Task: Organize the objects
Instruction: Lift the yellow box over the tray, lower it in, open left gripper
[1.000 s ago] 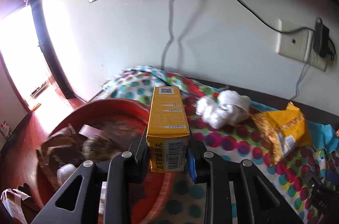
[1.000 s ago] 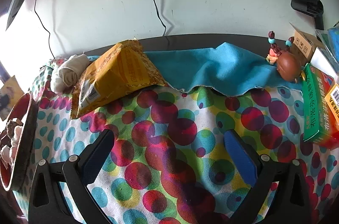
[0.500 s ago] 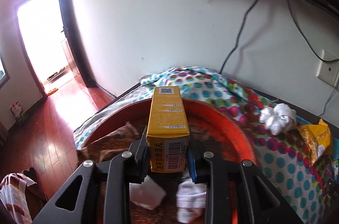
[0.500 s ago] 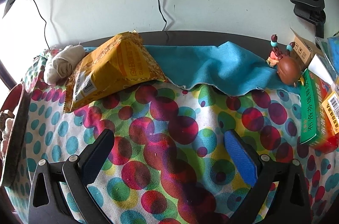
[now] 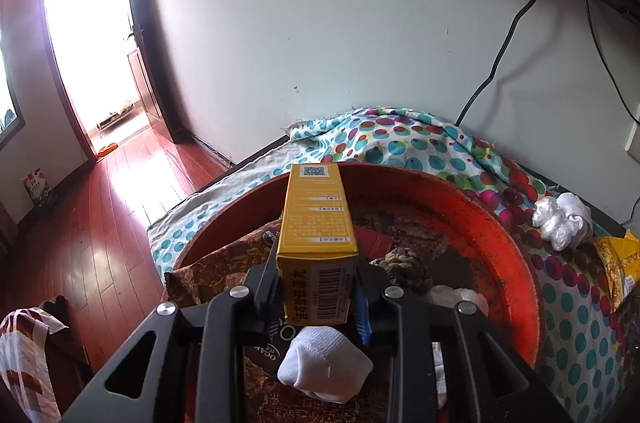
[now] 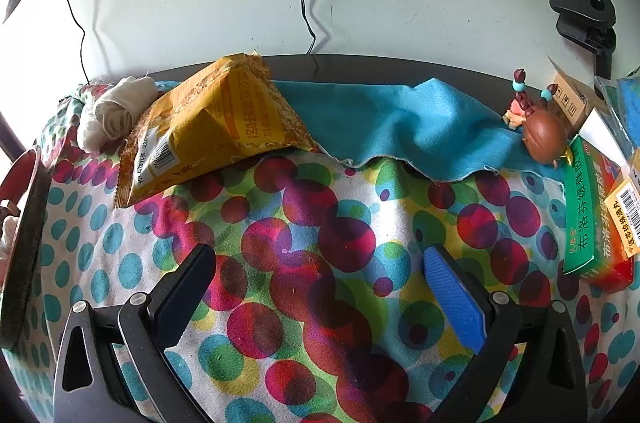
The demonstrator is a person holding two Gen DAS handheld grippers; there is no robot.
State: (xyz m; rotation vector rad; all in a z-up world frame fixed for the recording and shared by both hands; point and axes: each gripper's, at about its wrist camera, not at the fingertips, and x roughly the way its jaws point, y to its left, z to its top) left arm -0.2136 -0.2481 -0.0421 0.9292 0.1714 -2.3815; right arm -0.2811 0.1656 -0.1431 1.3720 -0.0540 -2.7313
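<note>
The left hand-held gripper (image 5: 318, 297) was clamped on the near end of a yellow box (image 5: 318, 235), its two fingers pressing the box's side faces near the barcode end, in the lower centre of the left wrist view. The box's long axis ran straight ahead along the fingers, its far end with the QR code pointing toward the far rim of the red basin (image 5: 516, 263). The box hung over the basin's interior, apart from the contents below: a white sock ball (image 5: 326, 363) sat directly beneath the gripper at the bottom of the frame, a brown patterned packet (image 5: 224, 263) lay to the lower left, and a dark lumpy item lay just to the right. So the drop spot lay straight below the held box, and the left gripper was plainly the one placed for it; judged from this, the box looked ready for release into the basin. The right hand-held gripper (image 6: 320, 295) stood wide apart and empty over the spotted cloth (image 6: 304, 223) on the surface, with a yellow snack bag (image 6: 212, 131) at upper left and a green box (image 6: 588, 211) at the right edge.
</note>
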